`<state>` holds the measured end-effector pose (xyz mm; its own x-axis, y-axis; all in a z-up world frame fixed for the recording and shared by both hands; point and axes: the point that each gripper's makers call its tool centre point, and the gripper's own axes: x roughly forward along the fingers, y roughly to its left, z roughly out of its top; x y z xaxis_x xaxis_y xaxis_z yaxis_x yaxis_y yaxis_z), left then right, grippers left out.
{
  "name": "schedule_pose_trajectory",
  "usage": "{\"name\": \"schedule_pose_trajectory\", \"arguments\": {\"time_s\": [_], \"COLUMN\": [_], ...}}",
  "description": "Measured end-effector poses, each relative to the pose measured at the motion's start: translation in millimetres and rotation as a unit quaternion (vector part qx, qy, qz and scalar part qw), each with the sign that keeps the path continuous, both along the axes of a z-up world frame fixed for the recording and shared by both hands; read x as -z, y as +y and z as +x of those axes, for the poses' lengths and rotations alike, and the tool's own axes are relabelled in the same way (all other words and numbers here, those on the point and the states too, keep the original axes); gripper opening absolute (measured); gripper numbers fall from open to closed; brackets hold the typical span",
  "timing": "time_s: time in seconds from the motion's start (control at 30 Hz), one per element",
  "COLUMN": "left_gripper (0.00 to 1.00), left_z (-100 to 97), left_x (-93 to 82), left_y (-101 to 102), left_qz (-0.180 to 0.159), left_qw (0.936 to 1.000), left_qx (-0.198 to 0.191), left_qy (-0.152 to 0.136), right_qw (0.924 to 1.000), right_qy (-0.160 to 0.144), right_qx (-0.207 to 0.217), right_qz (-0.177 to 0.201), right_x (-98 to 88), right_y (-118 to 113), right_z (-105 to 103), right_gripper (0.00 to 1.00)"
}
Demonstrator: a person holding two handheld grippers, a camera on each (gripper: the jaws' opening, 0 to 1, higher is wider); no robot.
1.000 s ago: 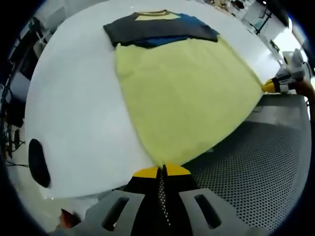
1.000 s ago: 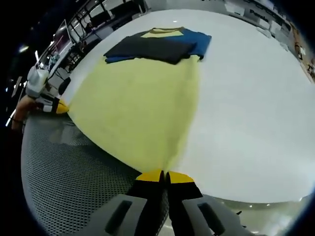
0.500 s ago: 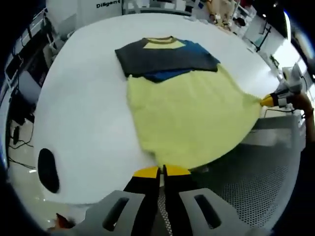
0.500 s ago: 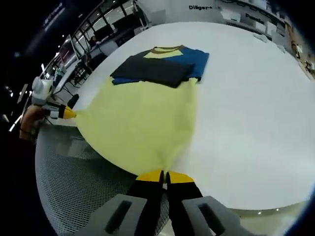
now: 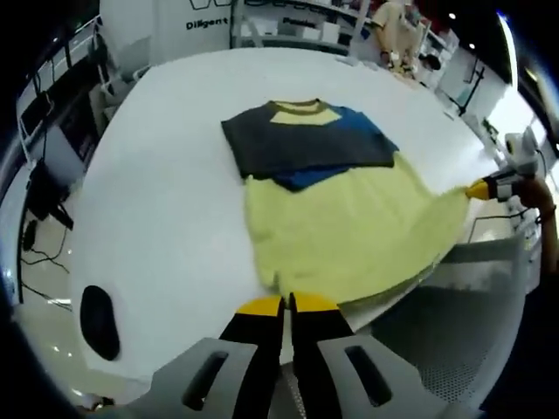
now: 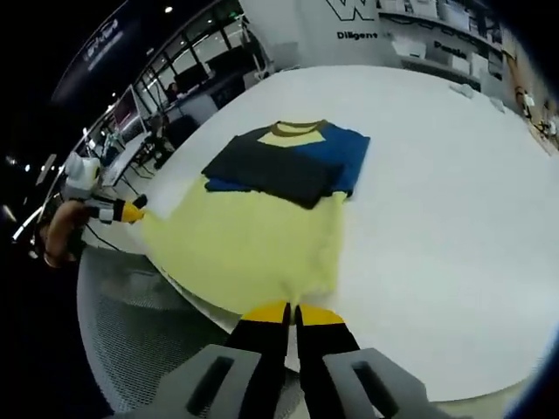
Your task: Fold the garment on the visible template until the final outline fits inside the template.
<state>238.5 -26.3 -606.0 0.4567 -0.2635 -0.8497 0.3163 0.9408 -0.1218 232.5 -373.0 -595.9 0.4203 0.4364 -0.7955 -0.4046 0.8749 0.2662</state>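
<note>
A yellow T-shirt [image 5: 341, 236] lies on the white table [image 5: 166, 209]. Its dark and blue sleeves [image 5: 301, 144] are folded across the chest near the collar. My left gripper [image 5: 288, 304] is shut on one corner of the yellow hem. At the right of that view, my right gripper [image 5: 487, 188] pinches the other hem corner. In the right gripper view the same shirt [image 6: 249, 244] spreads from my right gripper [image 6: 293, 311], shut on its hem corner, to my left gripper [image 6: 129, 211] at the left. The hem hangs stretched between them over the table's near edge.
A grey perforated surface [image 5: 454, 349] lies below the table's near edge, also at the lower left of the right gripper view [image 6: 131, 332]. A black oval patch [image 5: 99, 321] sits on the table's left. Shelves and desks stand beyond the far side.
Both grippers have risen and drawn back while keeping hold of the hem corners. The shirt looks smaller and more of the table shows around it.
</note>
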Motion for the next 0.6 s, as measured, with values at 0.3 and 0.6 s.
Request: {"name": "schedule_pose_trajectory", "arguments": {"time_s": [0.3, 0.6], "left_gripper": [0.01, 0.01], "left_z": [27.0, 52.7], "left_x": [-17.2, -33.7], "left_y": [2.5, -2.5], "left_qz": [-0.020, -0.027], "left_qw": [0.9990, 0.9970], "left_qx": [-0.020, -0.022], "left_qy": [-0.034, -0.069], "right_qw": [0.9998, 0.9975], "right_qy": [-0.020, -0.038], "right_qx": [0.006, 0.042], "right_qz": [-0.002, 0.043], "right_x": [-12.2, -30.1], "right_y": [-2.9, -0.6], "right_z": [21.3, 46.1], "right_gripper": [0.00, 0.00]}}
